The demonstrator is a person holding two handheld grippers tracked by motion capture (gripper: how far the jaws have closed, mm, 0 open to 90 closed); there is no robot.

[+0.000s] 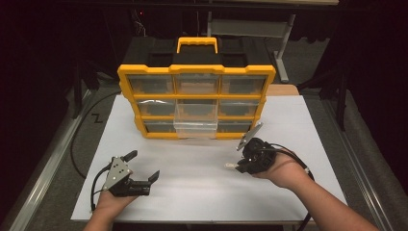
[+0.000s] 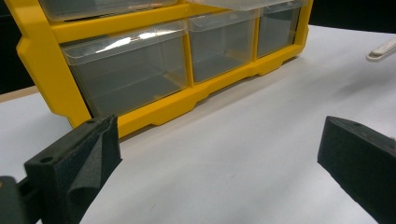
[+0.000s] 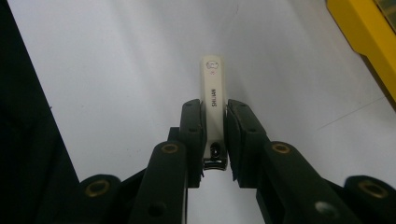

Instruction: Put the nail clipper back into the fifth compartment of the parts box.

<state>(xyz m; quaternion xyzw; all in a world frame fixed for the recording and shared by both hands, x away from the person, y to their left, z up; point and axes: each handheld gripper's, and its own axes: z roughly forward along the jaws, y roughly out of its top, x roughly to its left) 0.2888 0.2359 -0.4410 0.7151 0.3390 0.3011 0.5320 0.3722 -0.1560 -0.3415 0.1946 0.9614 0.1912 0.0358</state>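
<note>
Nearest us, our left black two-jaw claw point(image 1: 144, 169) rests on the white tabletop point(image 1: 202, 168), jaws wide apart with nothing between them. Beyond both claws stands the yellow plastic organiser with clear drawers point(image 1: 196, 98), its middle drawer point(image 1: 196, 121) pulled out. Our right claw point(image 3: 215, 133) is clamped on a slim white nail clipper point(image 3: 213, 100), which juts forward past the jaws above the tabletop.

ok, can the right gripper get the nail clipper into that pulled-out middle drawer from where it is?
Probably yes. The right gripper is shut on the nail clipper, above bare table. The open drawer juts from the yellow organizer with nothing between. The left gripper sits open, off to the side.
</note>
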